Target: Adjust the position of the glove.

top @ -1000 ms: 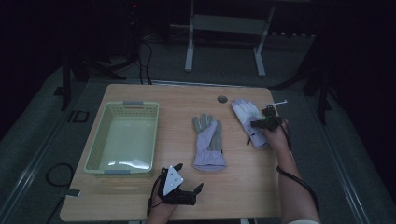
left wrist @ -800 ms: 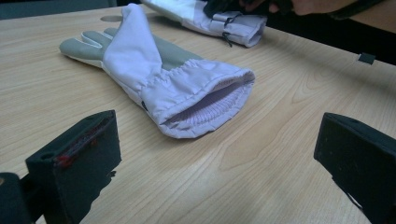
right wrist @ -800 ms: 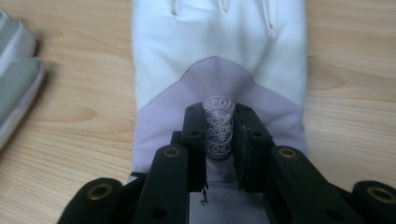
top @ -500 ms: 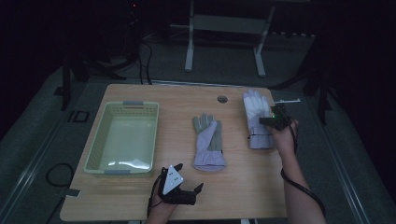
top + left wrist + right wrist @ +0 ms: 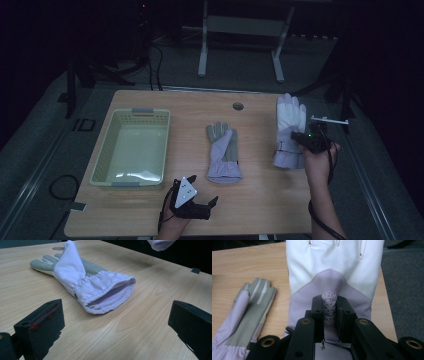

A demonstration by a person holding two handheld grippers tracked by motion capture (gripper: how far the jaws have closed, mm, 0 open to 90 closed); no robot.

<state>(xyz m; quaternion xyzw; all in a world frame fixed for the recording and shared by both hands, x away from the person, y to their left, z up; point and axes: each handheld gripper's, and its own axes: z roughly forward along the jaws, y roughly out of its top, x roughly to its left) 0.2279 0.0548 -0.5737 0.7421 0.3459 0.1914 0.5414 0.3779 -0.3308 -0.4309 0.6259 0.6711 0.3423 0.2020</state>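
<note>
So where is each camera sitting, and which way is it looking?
High view: sits above the person's side, looking forward and down at the table; both forearms, the left gripper and right gripper show.
Left gripper view: rides the left gripper, looking between its wide-apart jaws at the middle glove.
Right gripper view: rides the right gripper, looking along its jaws pinching the right glove.
Shared: all three show the middle glove.

A pale green basket (image 5: 102,150) sits on the wooden table's (image 5: 260,200) left side.
</note>
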